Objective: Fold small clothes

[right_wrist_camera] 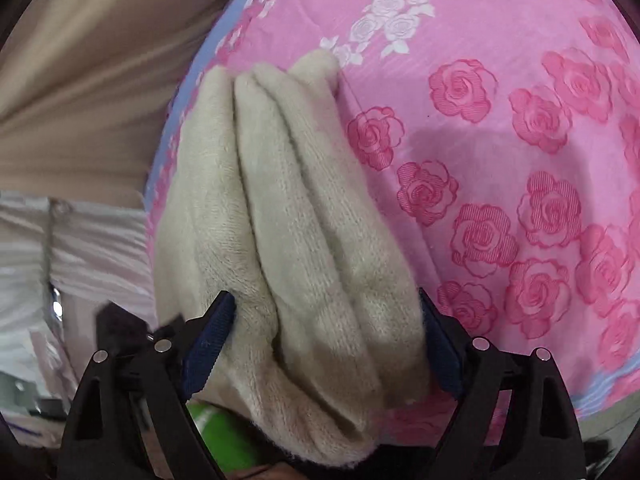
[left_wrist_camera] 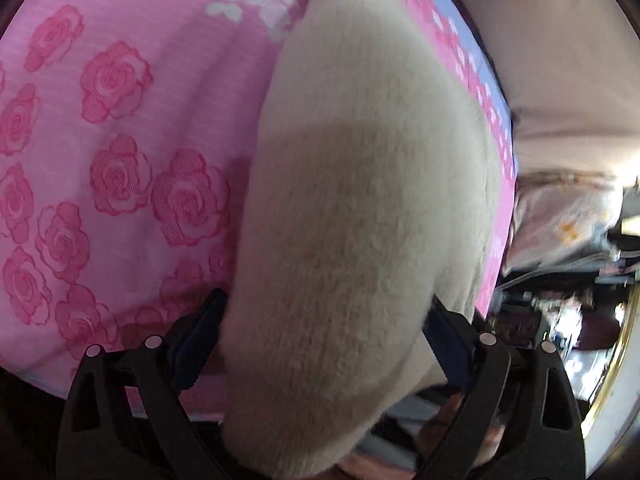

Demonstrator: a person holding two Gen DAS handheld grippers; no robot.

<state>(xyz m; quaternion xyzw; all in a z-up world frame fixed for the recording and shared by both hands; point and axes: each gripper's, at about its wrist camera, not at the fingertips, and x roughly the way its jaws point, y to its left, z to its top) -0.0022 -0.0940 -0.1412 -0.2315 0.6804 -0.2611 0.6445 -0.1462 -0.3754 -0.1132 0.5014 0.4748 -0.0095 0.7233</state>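
A cream fuzzy knit garment (left_wrist_camera: 360, 200) lies along the edge of a bed covered by a pink rose-print sheet (left_wrist_camera: 120, 120). In the left wrist view it fills the space between my left gripper's (left_wrist_camera: 326, 318) blue-padded fingers (left_wrist_camera: 204, 332), which stand wide with the cloth bulging between them. In the right wrist view the same garment (right_wrist_camera: 288, 220) shows several stacked folds and runs between my right gripper's (right_wrist_camera: 326, 316) fingers (right_wrist_camera: 210, 336), also spread wide around the bundle. The pink sheet (right_wrist_camera: 500, 140) lies to the right of it.
The bed's edge with a blue border strip (right_wrist_camera: 192, 92) runs beside the garment. Beige fabric (right_wrist_camera: 80, 80) hangs beyond it. Cluttered bags and items (left_wrist_camera: 568, 232) sit off the bed. A green object (right_wrist_camera: 216, 436) shows under the right gripper.
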